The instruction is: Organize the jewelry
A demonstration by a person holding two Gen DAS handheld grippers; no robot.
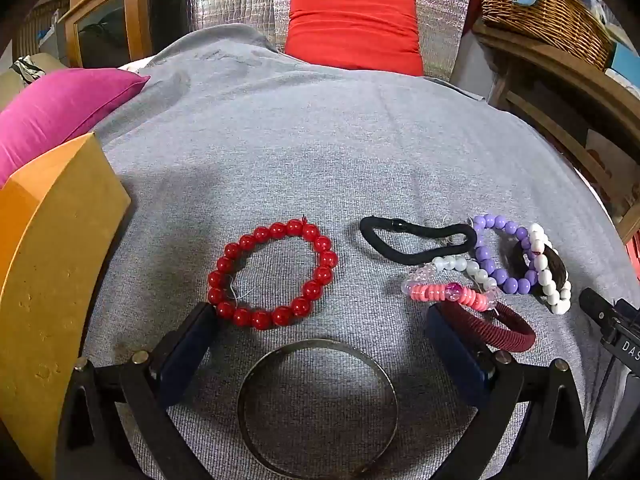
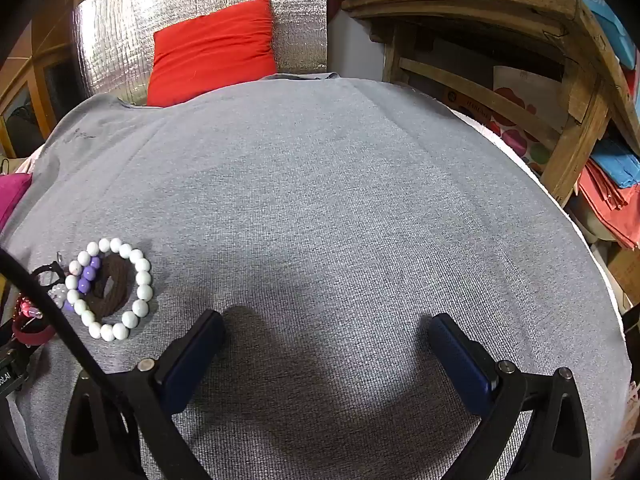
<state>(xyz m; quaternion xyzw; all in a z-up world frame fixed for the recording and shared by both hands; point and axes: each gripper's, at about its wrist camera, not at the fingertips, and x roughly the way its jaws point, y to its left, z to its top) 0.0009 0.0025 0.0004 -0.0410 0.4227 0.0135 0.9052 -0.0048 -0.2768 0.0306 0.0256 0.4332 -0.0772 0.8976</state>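
Note:
In the left wrist view my left gripper (image 1: 320, 320) is open and empty just above the grey cloth (image 1: 320, 140). A metal bangle (image 1: 390, 392) lies flat between its fingers. A red bead bracelet (image 1: 324, 258) lies just ahead. To the right sits a pile: a black hair tie (image 1: 416, 232), a purple bead bracelet (image 1: 492, 268), a white bead bracelet (image 1: 546, 276), a pink coil band (image 1: 444, 294) and a maroon band (image 1: 508, 328). My right gripper (image 2: 324, 328) is open and empty over bare cloth; the white bead bracelet (image 2: 142, 280) lies to its left.
An orange box (image 1: 52, 264) stands at the left, a pink cushion (image 1: 60, 108) behind it. A red cushion (image 1: 354, 28) leans on silver foil at the back. A wooden shelf (image 2: 520, 40) with a wicker basket (image 1: 544, 8) stands at the right.

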